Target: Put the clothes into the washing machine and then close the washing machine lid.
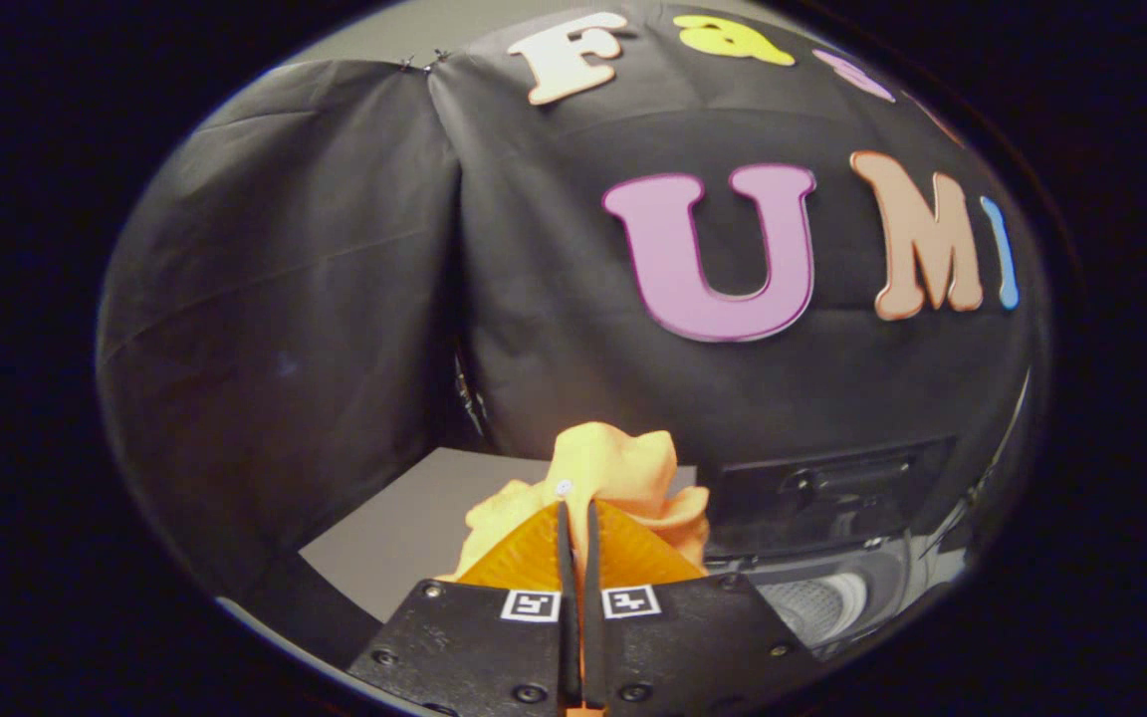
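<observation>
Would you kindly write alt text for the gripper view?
The gripper is shut on an orange garment, lifted above a grey table. An open top-loading washing machine sits just beside it.

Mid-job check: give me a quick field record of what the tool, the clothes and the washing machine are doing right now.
tool: fingers closed together on a fold of the garment
garment: pale orange cloth, bunched, lifted above the grey surface, rising just ahead of the fingertips
washing machine: beyond the tool to its right, below it
lid: raised, dark, standing behind the opening
drum: open, pale inside visible
task stage: garment held, not yet in the drum
</observation>
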Tool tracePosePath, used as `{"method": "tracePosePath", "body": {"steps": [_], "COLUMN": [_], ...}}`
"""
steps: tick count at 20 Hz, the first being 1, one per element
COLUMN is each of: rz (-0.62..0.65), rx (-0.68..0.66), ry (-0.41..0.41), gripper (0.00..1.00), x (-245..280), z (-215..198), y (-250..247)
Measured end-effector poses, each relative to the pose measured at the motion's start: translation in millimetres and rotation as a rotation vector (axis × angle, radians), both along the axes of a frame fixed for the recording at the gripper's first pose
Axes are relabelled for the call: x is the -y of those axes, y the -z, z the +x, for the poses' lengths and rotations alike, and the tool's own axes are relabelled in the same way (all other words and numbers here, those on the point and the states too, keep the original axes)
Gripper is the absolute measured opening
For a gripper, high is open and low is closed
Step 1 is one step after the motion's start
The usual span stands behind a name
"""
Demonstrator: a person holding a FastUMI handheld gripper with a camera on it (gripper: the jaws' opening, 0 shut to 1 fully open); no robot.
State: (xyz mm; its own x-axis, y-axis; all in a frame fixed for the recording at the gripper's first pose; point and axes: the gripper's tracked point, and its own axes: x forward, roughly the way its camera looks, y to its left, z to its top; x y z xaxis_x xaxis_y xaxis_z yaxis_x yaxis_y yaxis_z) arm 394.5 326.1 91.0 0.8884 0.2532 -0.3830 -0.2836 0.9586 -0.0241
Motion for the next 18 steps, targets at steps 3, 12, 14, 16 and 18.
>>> {"method": "tracePosePath", "body": {"steps": [3,12,14,16,18], "rz": [0.022,-0.262,-0.286,-0.279,-0.255], "rx": [0.101,0.23,0.199,0.155,0.103], "ry": [0.057,0.212,0.226,0.238,0.247], "gripper": [0.01,0.01,0.01,0.01,0.01], "x": [17,143,160,175,184], "z": [2,20,27,30,39], "y": [-55,-65,-39,-2,36]}}
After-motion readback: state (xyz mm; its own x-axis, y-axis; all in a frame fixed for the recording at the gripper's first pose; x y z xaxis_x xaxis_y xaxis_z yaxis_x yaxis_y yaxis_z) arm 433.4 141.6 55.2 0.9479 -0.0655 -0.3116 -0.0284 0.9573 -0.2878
